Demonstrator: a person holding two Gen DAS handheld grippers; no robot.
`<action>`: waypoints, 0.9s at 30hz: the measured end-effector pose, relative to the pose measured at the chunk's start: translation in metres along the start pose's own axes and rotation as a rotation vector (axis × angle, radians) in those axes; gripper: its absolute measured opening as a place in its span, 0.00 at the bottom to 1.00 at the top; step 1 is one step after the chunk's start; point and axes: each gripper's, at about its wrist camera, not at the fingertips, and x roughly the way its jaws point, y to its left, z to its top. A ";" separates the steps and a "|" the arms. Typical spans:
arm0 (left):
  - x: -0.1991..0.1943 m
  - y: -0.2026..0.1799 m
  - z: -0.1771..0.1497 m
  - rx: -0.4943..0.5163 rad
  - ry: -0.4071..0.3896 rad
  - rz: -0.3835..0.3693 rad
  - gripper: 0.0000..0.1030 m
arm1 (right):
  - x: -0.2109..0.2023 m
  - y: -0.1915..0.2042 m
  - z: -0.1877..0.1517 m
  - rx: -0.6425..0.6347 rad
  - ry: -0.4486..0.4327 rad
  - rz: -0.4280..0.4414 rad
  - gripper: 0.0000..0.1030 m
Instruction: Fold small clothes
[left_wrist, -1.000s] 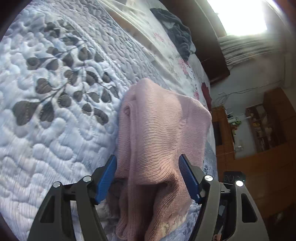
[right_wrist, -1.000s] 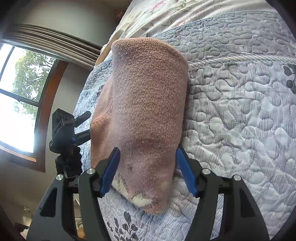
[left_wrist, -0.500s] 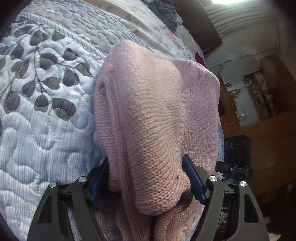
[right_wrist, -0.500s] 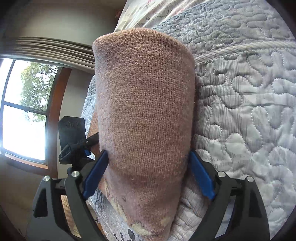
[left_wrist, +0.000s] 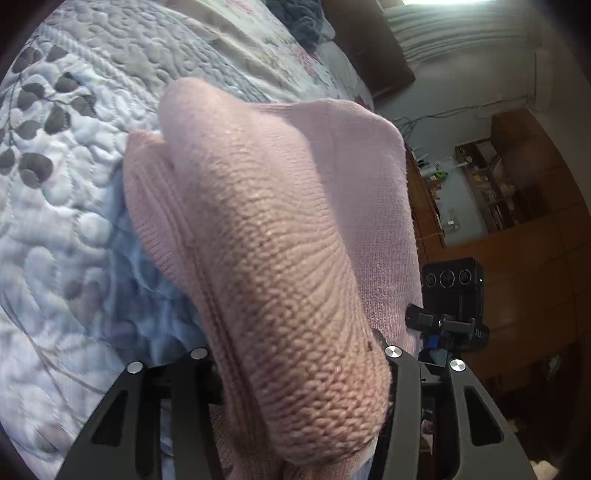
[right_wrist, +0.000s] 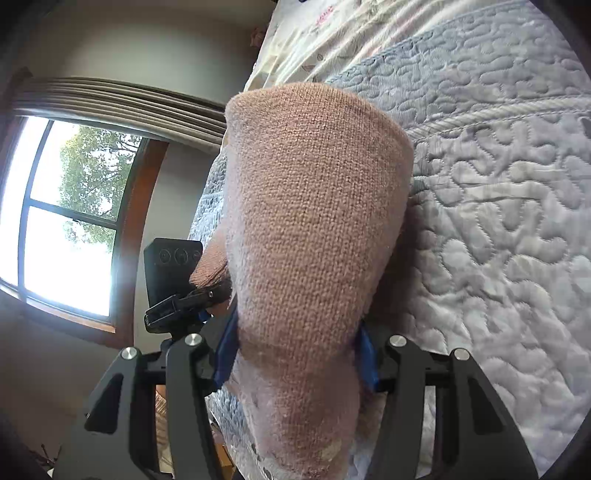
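A pink knitted sweater (left_wrist: 280, 229), folded into a thick bundle, lies along the edge of a grey-blue quilted bedspread (left_wrist: 74, 221). My left gripper (left_wrist: 295, 373) has one end of the bundle squeezed between its jaws; the fabric bulges over them and hides the pads. At the opposite end, my right gripper (right_wrist: 295, 354) is shut on the sweater (right_wrist: 317, 206), its blue pads pressing into both sides. Each wrist view shows the other gripper's black camera beyond the sweater: the right one (left_wrist: 450, 295) and the left one (right_wrist: 171, 266).
The quilt (right_wrist: 498, 221) spreads wide to one side. A floral sheet (right_wrist: 351, 33) and a dark garment (left_wrist: 303, 18) lie farther up the bed. Past the bed edge are wooden cabinets (left_wrist: 517, 258) and a window (right_wrist: 62, 221).
Both grippers have pushed forward over the sweater's ends and their jaws have narrowed onto it. The bundle now bulges up between the fingers and fills more of each view.
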 end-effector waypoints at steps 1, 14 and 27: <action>0.004 -0.013 -0.007 0.007 0.002 -0.016 0.48 | -0.015 0.001 -0.005 -0.002 -0.007 -0.005 0.51; 0.087 -0.140 -0.105 0.096 0.039 -0.097 0.48 | -0.185 -0.043 -0.127 0.056 -0.086 -0.028 0.51; 0.114 -0.095 -0.166 0.050 0.058 0.047 0.55 | -0.156 -0.105 -0.196 0.160 -0.135 -0.032 0.61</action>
